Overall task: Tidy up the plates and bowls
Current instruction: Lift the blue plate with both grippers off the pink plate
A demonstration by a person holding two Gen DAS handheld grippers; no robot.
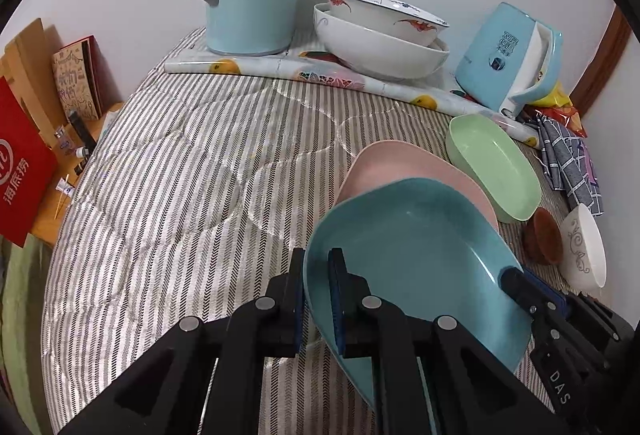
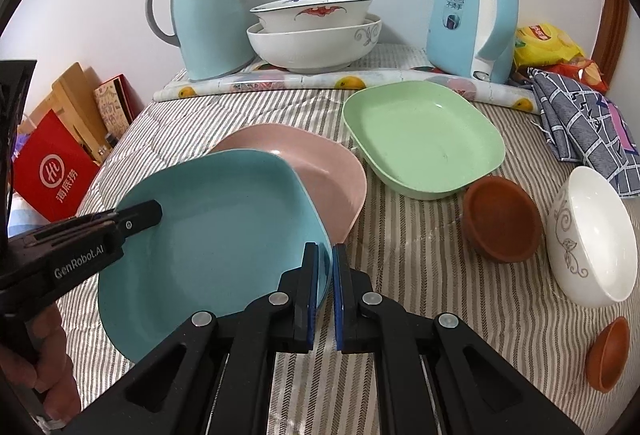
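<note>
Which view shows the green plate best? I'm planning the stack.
The right wrist view: the green plate shows whole, inside and rim. In the left wrist view it sits squeezed at the edge, partly hidden behind the pink plate.

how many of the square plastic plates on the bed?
3. The blue plate is held at its opposite rims by the left gripper and right gripper; the pink plate is just behind, partly overlapped; the green plate sits further back right. None seem hidden.
</note>
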